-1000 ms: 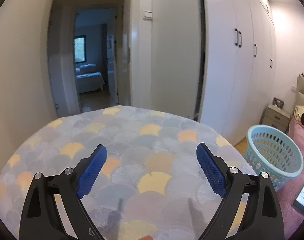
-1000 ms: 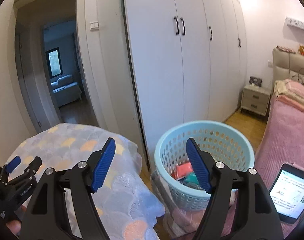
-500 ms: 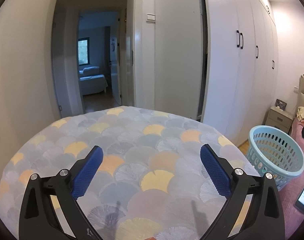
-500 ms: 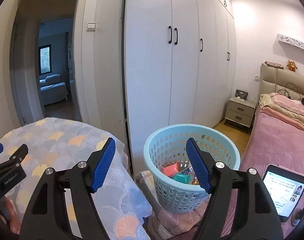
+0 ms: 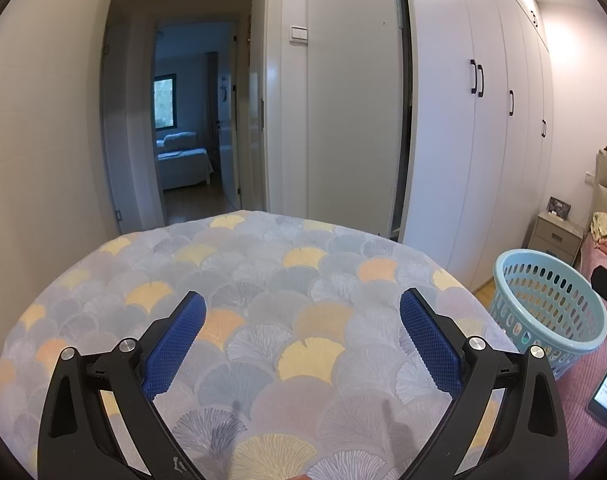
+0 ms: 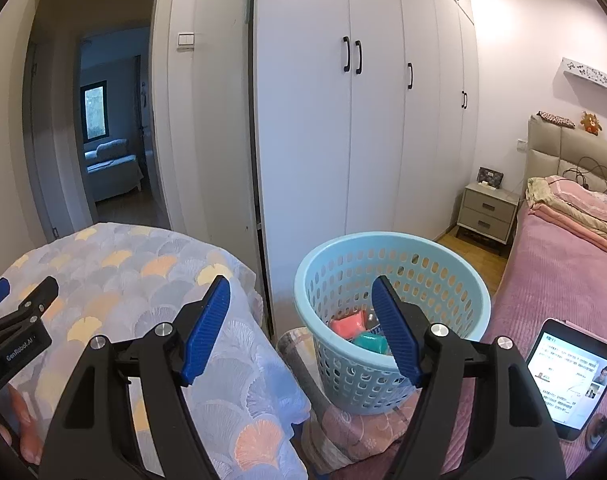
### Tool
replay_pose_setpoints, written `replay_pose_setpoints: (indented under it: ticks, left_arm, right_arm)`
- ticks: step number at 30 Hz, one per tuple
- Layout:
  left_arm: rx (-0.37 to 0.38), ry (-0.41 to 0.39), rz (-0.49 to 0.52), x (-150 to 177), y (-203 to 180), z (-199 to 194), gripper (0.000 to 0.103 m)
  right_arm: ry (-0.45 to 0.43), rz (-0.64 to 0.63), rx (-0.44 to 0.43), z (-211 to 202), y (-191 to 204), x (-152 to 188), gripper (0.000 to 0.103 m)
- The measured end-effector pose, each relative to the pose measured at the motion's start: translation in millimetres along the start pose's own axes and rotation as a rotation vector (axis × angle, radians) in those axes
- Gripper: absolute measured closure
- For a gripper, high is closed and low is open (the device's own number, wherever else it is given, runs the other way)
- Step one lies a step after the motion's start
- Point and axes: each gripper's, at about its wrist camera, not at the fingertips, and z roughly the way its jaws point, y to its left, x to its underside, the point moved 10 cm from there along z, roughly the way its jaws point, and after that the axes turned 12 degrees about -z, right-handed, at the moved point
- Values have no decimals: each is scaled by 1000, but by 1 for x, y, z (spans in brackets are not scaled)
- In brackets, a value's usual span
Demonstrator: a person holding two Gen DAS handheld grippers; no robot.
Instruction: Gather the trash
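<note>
A light blue perforated basket stands right of a table with a patterned cloth. Inside it lie a pink packet and a teal packet. My right gripper is open and empty, held in front of the basket's near rim. My left gripper is open and empty above the patterned cloth, where I see no trash. The basket shows at the right in the left wrist view. The left gripper's side shows at the far left in the right wrist view.
White wardrobes stand behind the basket. A bed with a pink cover and a lit tablet are at the right. A nightstand stands in the far corner. An open doorway lies behind the table.
Both grippers have pulled back and risen a little. The views show more of the room. The jaws have stayed open.
</note>
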Motion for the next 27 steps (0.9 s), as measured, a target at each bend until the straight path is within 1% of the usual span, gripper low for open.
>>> replay_pose_setpoints:
  ticks: [10, 27]
  left_arm:
    - [-1, 13, 3, 3, -2, 2, 8]
    - [5, 12, 1, 6, -4, 0, 8]
  right_arm:
    - [21, -3, -8, 3, 4, 4, 32]
    - [35, 8, -7, 7, 3, 10, 32]
